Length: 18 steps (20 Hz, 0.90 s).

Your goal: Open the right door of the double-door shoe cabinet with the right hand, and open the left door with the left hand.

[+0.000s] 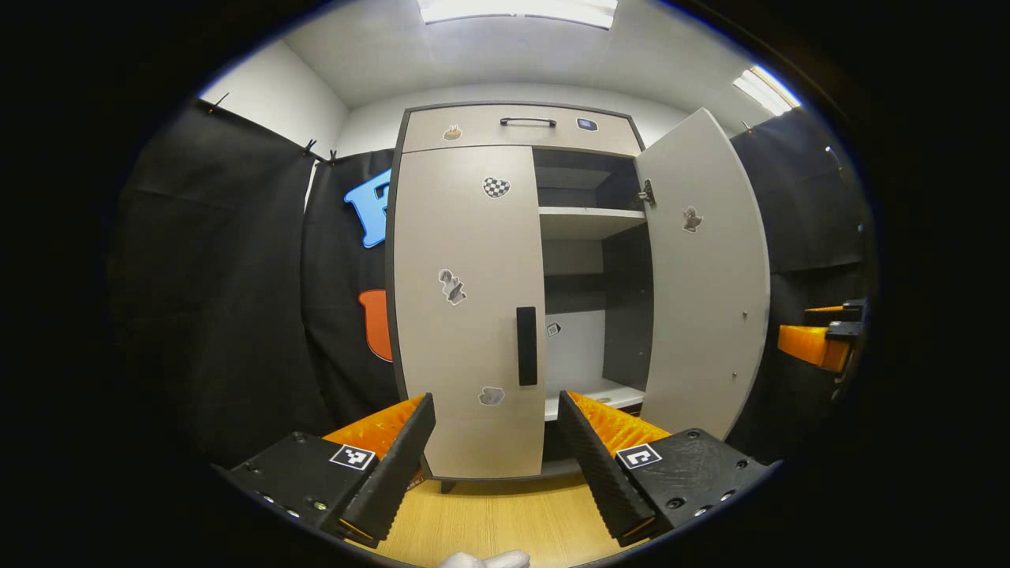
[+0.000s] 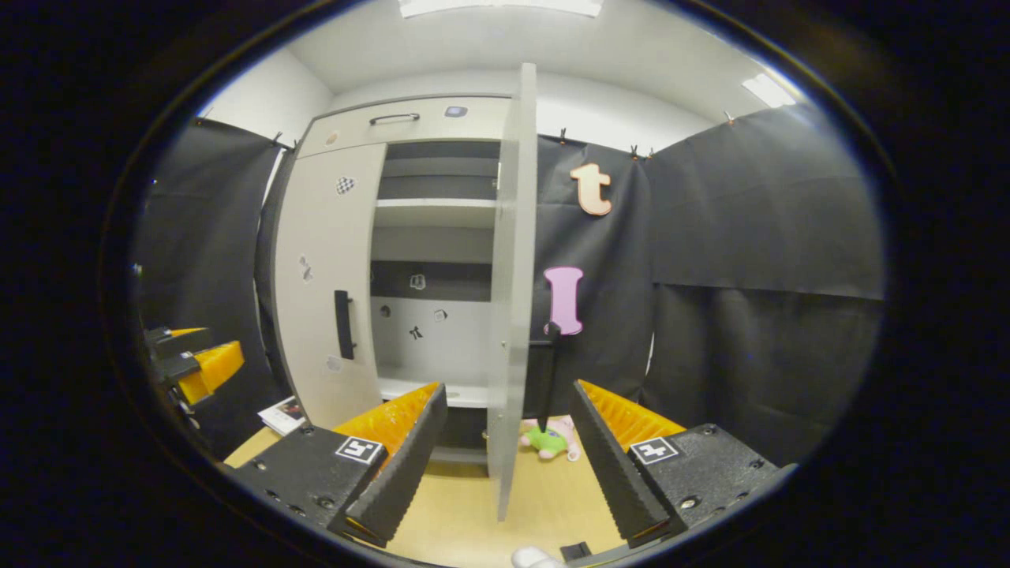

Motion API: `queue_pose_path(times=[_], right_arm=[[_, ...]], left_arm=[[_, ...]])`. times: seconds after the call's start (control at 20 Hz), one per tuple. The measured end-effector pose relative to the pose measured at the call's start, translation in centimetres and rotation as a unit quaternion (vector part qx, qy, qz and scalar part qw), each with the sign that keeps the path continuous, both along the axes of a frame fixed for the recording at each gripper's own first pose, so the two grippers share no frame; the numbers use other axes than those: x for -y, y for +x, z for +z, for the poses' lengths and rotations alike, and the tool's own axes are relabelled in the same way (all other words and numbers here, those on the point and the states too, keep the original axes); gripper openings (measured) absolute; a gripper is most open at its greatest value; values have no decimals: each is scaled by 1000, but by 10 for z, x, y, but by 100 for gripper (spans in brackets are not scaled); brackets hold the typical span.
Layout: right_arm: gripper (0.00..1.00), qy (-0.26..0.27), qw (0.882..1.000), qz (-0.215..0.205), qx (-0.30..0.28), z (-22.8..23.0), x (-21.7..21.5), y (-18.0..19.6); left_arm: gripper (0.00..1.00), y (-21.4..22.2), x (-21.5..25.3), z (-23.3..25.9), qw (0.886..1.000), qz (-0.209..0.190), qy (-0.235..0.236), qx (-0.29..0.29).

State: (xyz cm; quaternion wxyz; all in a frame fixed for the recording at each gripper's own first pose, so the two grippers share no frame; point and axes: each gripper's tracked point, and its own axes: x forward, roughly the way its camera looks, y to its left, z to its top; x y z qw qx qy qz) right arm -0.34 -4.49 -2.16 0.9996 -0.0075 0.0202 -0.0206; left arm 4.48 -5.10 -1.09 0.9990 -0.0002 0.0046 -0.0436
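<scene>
The tall grey double-door shoe cabinet [image 1: 505, 126] stands against the booth wall on a light wooden floor [image 1: 489, 521]. Its flat grey right door [image 1: 702, 276] is swung wide open; its left door [image 1: 465, 308] with a black vertical handle [image 1: 526, 345] is closed. The left gripper [image 1: 497, 442] faces that handle, fingers apart, holding nothing. The right gripper [image 2: 509, 442] straddles the open door's edge without touching, fingers apart.

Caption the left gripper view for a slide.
Open left gripper faces the closed left door; right door already swung open.
</scene>
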Motion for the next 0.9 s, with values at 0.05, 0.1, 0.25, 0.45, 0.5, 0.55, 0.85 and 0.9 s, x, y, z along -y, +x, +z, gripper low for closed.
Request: queue_pose_path(times=[0.05, 0.1, 0.25, 0.45, 0.5, 0.55, 0.85, 0.9], right_arm=[[99, 3, 1000, 9, 1, 0, -12, -3], [99, 4, 1000, 15, 2, 0, -21, -6], [99, 3, 999, 35, 3, 0, -45, -15], [99, 0, 999, 40, 1, 4, -58, -19], [99, 0, 999, 39, 0, 4, -59, -19], [98, 1, 999, 37, 0, 4, -59, -21], [99, -14, 1000, 12, -8, 5, -48, -23], [99, -15, 1000, 7, -9, 6, -45, -23]], left_arm=[[95, 8, 0, -1, 1000, 0, 1, 2], [95, 15, -1, -1, 1000, 0, 2, 2], [95, 43, 7, -2, 1000, -3, 1, 4], [95, 92, 30, -6, 1000, -17, 2, 4], [95, 105, 37, -7, 1000, -19, 5, 3], [95, 118, 44, -8, 1000, -21, 8, 5], [96, 189, 60, -19, 1000, -11, 3, -4], [96, 197, 61, -20, 1000, -8, -2, -4]])
